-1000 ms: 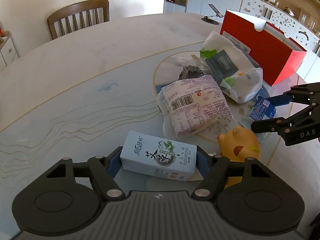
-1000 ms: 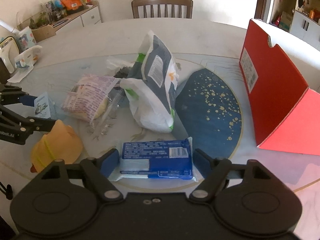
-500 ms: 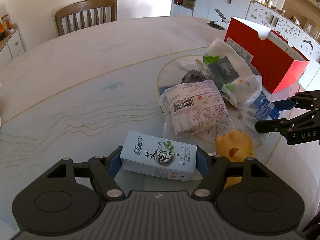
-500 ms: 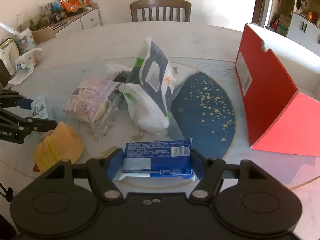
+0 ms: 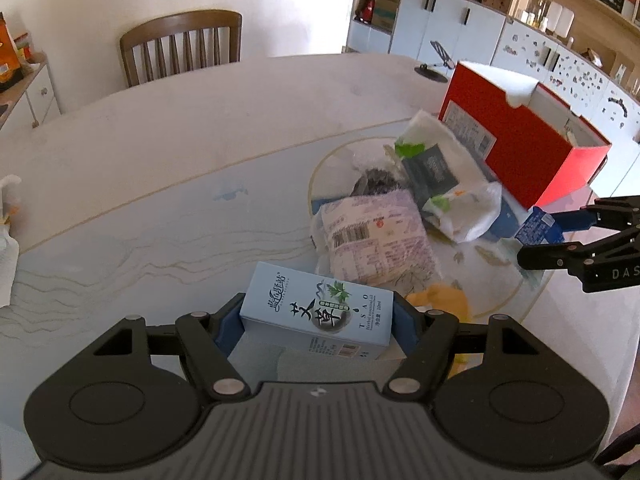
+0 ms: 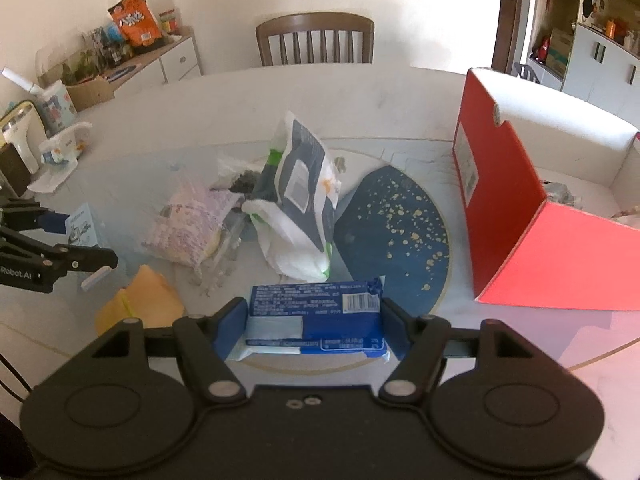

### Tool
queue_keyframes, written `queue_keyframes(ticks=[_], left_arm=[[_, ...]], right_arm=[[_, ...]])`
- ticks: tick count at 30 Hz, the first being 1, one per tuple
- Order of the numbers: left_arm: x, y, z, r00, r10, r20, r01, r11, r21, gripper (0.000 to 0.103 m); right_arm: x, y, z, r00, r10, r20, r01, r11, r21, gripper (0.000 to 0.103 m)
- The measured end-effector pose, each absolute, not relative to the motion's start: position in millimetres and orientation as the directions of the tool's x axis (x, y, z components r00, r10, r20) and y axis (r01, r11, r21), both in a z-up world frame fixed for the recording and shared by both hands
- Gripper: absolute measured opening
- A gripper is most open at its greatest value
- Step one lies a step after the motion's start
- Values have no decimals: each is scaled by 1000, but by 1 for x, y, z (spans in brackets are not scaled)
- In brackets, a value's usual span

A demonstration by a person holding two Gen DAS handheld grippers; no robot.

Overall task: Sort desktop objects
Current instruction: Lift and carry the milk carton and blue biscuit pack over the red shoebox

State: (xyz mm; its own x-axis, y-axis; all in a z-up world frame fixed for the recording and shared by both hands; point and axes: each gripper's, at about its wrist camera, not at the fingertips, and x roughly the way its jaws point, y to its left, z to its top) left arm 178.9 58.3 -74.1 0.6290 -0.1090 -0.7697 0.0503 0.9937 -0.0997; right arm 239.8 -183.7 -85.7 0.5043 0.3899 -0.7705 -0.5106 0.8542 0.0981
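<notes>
My left gripper is shut on a light blue carton with a green leaf print, and holds it a little above the table. The right wrist view shows that gripper at the far left with the carton between its fingers. My right gripper is shut on a blue snack packet, held flat and off the table. Seen from the left wrist, the right gripper and its packet hang at the right edge. A red open box stands to the right.
Between the grippers lie a white and dark bag, a pale purple bread packet, a yellow soft toy and a dark blue speckled mat. A wooden chair stands behind the table. Clutter sits on a side cabinet.
Both grippers have risen with their loads. The right jaws drew in on the blue packet, which has come up off the table. The red box looks farther below.
</notes>
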Motion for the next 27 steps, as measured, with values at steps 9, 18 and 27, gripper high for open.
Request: queue_keyframes(ticks=[9,18,27], left_arm=[[174,45,-48,647,-124,-752,62,992,-110,73],[179,15,-25,657,-158,-737,101,987,-121,73],[196,-23,-4,671,-191,-716,149,981,-122,73]], right_arm=[[235,-197,-58,536,416,-735,-492,861,128,70],[231,-216,-33,562,431,-706,-475,867,151,70],[232,-238,-15,595,424,-683,-450,880,154,70]])
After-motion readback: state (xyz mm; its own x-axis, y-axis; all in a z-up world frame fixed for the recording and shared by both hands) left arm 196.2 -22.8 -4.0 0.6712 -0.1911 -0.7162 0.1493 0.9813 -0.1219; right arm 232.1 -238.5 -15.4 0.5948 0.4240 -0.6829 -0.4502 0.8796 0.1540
